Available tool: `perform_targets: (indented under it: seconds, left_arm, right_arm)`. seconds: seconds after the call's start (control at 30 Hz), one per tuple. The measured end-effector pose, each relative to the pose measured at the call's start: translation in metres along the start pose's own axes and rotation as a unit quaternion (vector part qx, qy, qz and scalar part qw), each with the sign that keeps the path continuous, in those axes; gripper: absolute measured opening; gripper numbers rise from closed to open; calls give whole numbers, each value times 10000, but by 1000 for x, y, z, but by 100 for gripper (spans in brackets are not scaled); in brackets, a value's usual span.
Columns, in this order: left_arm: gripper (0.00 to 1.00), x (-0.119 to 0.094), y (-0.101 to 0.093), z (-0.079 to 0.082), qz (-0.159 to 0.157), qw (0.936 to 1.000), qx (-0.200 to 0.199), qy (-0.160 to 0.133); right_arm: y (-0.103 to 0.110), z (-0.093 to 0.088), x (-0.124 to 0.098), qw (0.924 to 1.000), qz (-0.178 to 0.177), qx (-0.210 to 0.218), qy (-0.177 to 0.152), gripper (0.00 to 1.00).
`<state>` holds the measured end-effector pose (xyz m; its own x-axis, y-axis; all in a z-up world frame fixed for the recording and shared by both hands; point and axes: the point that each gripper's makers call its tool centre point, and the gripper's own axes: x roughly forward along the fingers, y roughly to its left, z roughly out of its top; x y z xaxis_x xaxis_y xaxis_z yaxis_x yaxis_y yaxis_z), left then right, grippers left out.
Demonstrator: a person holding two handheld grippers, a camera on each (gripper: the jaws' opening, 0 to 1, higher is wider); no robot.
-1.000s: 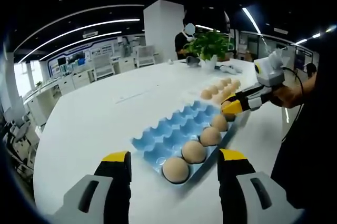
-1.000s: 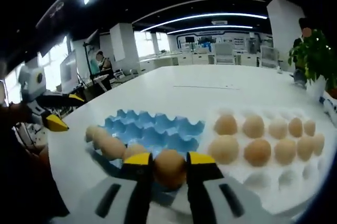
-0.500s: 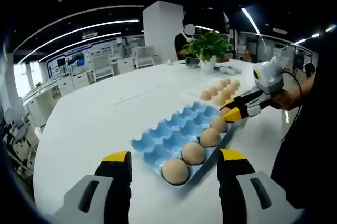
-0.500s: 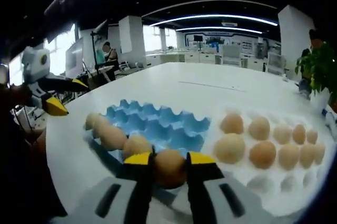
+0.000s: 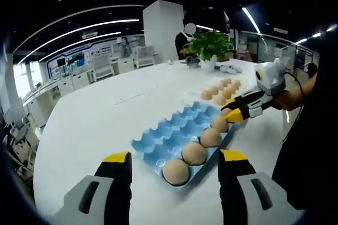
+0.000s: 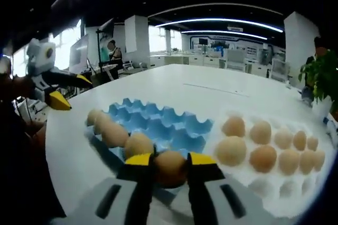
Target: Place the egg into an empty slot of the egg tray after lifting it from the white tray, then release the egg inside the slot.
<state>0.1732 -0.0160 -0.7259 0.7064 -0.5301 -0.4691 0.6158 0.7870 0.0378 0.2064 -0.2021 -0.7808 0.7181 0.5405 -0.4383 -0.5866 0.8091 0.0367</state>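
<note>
My right gripper (image 6: 170, 160) is shut on a brown egg (image 6: 170, 169), held low over the near end of the blue egg tray (image 6: 158, 124). A row of brown eggs (image 6: 114, 134) fills the tray's near edge. In the left gripper view the same blue egg tray (image 5: 171, 132) lies just ahead of my left gripper (image 5: 175, 157), whose jaws stand open with nothing between them. The right gripper (image 5: 233, 113) hangs at the far end of the egg row (image 5: 194, 152). The white tray (image 6: 256, 187) holds several more eggs (image 6: 230, 150).
The left gripper (image 6: 69, 91) shows at the left of the right gripper view, held by a hand. A potted plant (image 5: 208, 45) and a standing person (image 5: 185, 40) are at the round white table's (image 5: 95, 119) far side. The white tray (image 5: 193, 95) lies behind the blue one.
The right gripper keeps its hold on the egg and has drifted slightly beside the row's end. The left gripper has stayed open and still.
</note>
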Motion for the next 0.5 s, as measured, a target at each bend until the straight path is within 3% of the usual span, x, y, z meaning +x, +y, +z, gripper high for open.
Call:
perform_targets:
  seconds: [0.1, 0.2, 0.33, 0.5]
  left_arm:
    - [65, -1, 1, 0, 0, 10000, 1, -5]
    - [65, -1, 2, 0, 30, 10000, -16, -12]
    - [65, -1, 1, -2, 7, 10000, 1, 32]
    - [64, -1, 1, -1, 1, 10000, 1, 21]
  right_arm:
    - [-3, 4, -6, 9998, -35, 175, -70, 23]
    - [-17, 23, -17, 9982, -320, 257, -433, 23]
    - [-46, 31, -24, 9944, -829, 306, -579, 23]
    - [-71, 23, -26, 9889, -1154, 747, -570, 23]
